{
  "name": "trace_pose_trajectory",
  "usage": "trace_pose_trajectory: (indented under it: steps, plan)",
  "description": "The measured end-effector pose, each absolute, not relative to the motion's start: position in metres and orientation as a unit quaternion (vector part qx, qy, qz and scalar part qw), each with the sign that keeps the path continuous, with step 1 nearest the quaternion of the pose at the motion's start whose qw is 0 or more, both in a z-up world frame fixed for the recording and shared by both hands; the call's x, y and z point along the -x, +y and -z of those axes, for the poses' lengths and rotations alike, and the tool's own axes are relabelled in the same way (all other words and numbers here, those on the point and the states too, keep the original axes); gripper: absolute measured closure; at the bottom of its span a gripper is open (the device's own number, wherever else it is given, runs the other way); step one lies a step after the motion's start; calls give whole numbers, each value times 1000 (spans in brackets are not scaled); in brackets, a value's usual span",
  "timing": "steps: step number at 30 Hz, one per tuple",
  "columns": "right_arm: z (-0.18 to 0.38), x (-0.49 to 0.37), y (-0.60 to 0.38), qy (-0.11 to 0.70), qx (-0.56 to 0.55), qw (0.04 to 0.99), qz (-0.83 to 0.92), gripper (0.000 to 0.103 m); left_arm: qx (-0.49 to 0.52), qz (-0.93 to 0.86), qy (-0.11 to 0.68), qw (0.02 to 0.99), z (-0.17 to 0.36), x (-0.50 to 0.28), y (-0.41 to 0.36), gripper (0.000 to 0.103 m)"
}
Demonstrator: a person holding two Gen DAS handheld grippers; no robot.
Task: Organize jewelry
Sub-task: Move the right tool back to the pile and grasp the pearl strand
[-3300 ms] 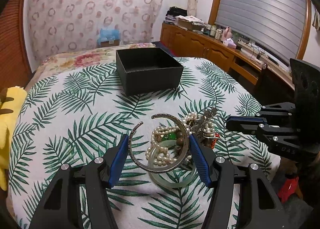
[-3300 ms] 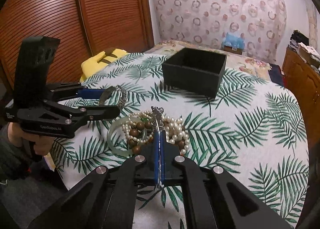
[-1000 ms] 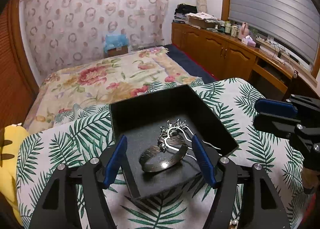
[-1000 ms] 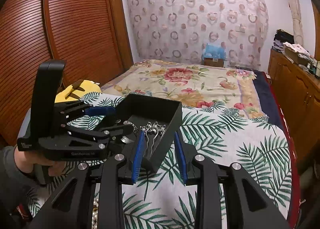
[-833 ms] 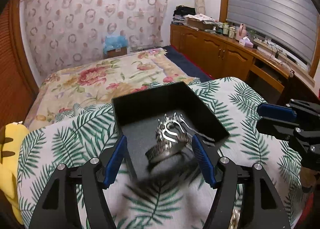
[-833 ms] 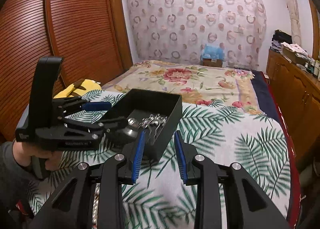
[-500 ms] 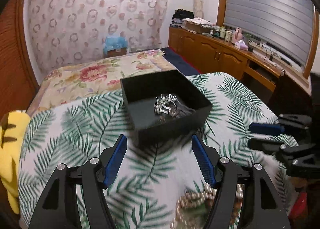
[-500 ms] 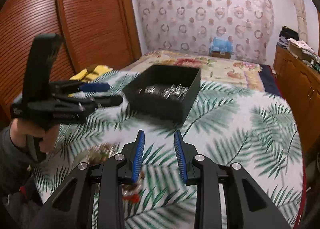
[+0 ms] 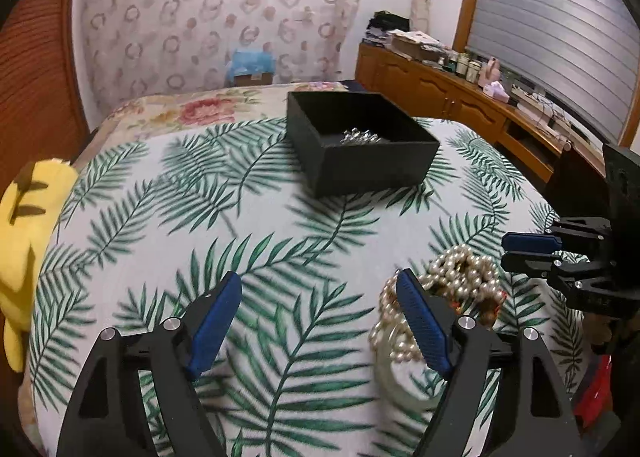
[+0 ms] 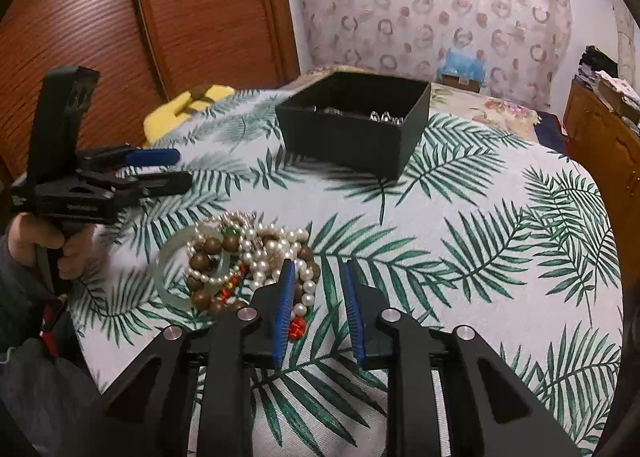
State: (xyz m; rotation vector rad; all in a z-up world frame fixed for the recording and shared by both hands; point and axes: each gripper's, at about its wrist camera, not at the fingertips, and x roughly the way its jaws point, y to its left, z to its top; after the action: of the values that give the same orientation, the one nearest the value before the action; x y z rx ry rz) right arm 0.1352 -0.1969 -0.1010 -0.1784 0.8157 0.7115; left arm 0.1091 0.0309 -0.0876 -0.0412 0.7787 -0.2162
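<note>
Left wrist view: mounted behind the left gripper (image 9: 316, 321), low over the leaf-print cloth (image 9: 280, 225), looking forward along its two blue-padded fingers toward the patterned curtain (image 9: 216, 17) and the shuttered window (image 9: 560, 37) to the right. Right wrist view: mounted behind the right gripper (image 10: 318, 309), similarly low and close, facing the same curtain with the slatted wooden doors (image 10: 140, 25) to its left. Both views share the cloth, the black box (image 9: 360, 149) at mid-distance, and the jewelry pile (image 10: 244, 261) close in front. Each view also catches the other gripper at its edge.
</note>
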Motion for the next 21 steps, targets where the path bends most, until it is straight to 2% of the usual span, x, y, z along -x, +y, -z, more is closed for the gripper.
trace_pose_trajectory:
  steps: [17,19,21]
  plan:
    - [107,-155,-176,414,111,843,-325,78,14,106,394,913,97,-103,21,25]
    - [108,-159,-177,425,96,835,-336,83,16,107,394,913,98,-103,20,25]
    - [108,-162,-178,432,86,829,-345,84,19,109,393,913,97,-101,20,25]
